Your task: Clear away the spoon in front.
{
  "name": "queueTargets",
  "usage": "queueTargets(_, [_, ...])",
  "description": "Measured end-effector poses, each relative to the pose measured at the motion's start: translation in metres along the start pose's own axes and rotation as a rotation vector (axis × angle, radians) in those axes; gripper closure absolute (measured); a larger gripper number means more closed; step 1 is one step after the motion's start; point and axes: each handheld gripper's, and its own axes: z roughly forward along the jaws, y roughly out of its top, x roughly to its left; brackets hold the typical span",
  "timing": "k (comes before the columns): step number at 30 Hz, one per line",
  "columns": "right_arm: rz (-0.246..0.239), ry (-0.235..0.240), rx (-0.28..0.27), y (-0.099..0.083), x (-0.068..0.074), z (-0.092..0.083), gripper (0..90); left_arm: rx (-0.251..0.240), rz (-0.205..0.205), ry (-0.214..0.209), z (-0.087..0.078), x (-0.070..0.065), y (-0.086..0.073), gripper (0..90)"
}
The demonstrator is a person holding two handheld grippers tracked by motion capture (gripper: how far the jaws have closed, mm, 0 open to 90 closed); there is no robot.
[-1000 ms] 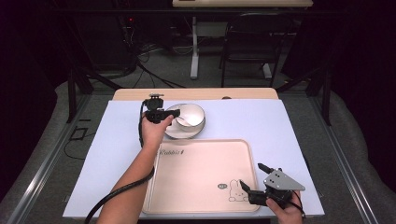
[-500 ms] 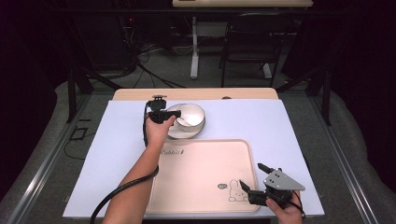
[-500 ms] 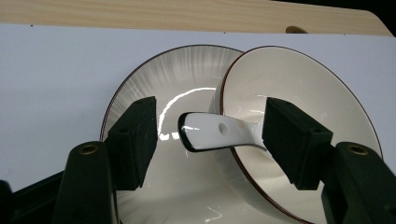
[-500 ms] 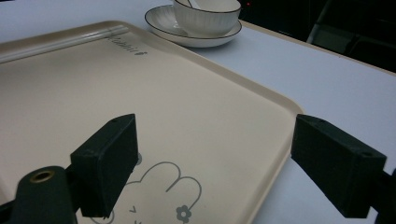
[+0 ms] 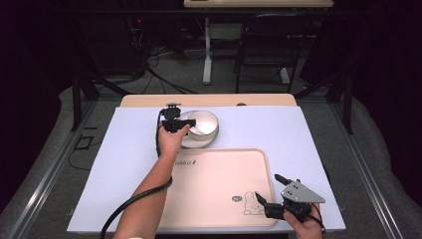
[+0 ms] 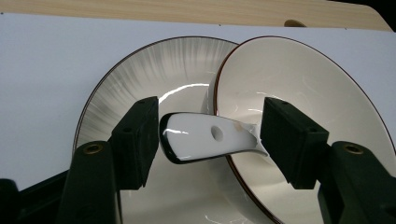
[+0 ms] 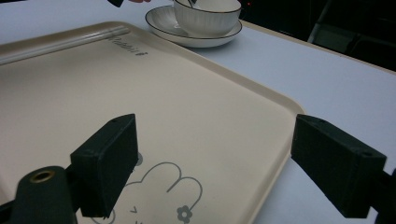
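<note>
A white bowl [image 6: 303, 79] with a dark rim sits on a grey-streaked plate [image 6: 140, 79] at the back of the table. A white spoon [image 6: 205, 137] rests in the bowl, its handle sticking out over the rim. My left gripper [image 6: 210, 135] hovers just above it [image 5: 176, 124]. Its jaws have just been closing and stand on either side of the handle, with no clear press on it. My right gripper [image 5: 267, 186] stands open over the near right corner of the beige tray [image 5: 214, 174], with nothing between its jaws [image 7: 215, 154].
The beige tray [image 7: 140, 84] bears a rabbit drawing [image 7: 163, 196] and lies on a white sheet [image 5: 308, 139] that covers the table. The plate [image 7: 163, 21] and bowl [image 7: 205, 16] stand just past the tray's far edge. Dark stands and cables lie beyond the table.
My left gripper has sunk a little toward the bowl and its jaws have narrowed. The right gripper has kept still.
</note>
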Motion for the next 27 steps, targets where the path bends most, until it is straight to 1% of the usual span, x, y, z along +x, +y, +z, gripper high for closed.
queueTargets(4, [0.0,0.0,0.0,0.0,0.0,0.0,14.5,0.001,-0.003,-0.012,0.004,0.0,-0.002,37.2])
queueTargets(11, [-0.003,0.001,0.001,0.0,0.0,0.0,14.6,0.007,-0.011,-0.008,0.01,-0.002,-0.004,36.7])
queueTargets(15, [-0.003,0.001,0.001,0.0,0.0,0.0,14.5,0.013,-0.015,-0.004,0.012,-0.003,-0.006,38.2])
queueTargets(20, [0.0,-0.001,0.003,0.0,0.0,0.0,14.6,0.016,-0.036,-0.01,0.015,-0.005,-0.008,41.4])
queueTargets(24, [0.0,-0.003,0.004,0.0,-0.001,0.0,14.6,0.002,-0.034,-0.002,0.015,-0.006,-0.008,43.4])
queueTargets(27, [0.0,-0.003,0.003,0.0,-0.001,0.0,14.6,-0.004,-0.041,-0.006,0.016,-0.006,-0.009,46.3])
